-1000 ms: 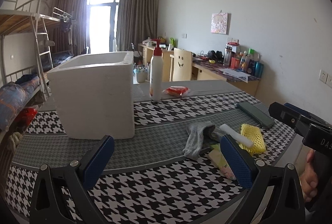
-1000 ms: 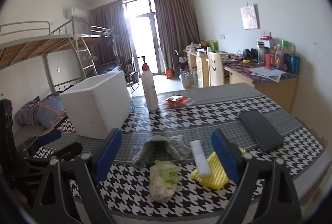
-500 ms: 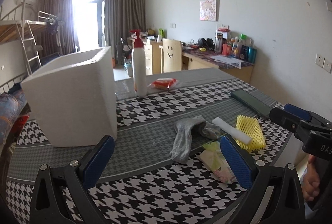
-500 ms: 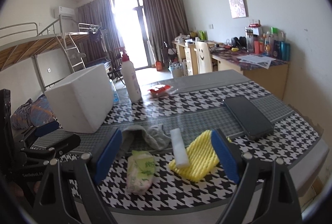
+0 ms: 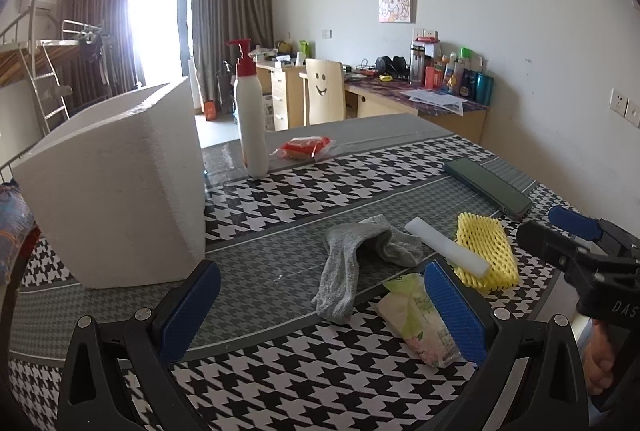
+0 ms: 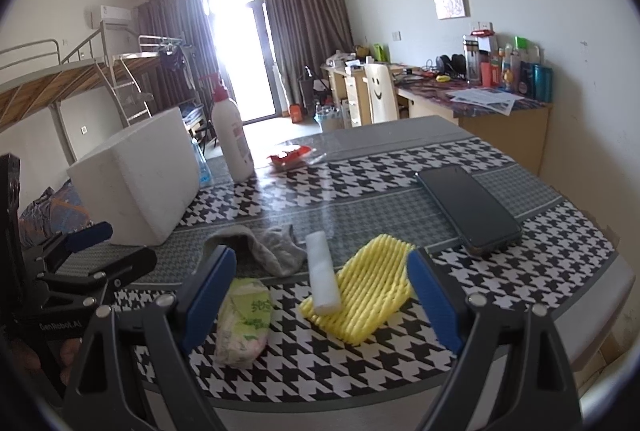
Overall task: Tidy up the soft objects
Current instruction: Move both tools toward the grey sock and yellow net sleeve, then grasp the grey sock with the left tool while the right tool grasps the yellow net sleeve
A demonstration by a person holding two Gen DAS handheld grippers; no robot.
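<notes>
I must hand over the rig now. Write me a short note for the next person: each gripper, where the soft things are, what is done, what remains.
Left gripper: jaws open, nothing held, above the near table edge.
Right gripper: jaws open, nothing held, facing the soft items.
Grey sock, tissue pack, yellow foam net and white foam stick lie loose near the front edge; the stick rests partly on the net.
White foam box stands at the table's left; its inside is not visible.
Done: nothing visibly sorted.
Left: probably collect all four, perhaps into the box.
</notes>
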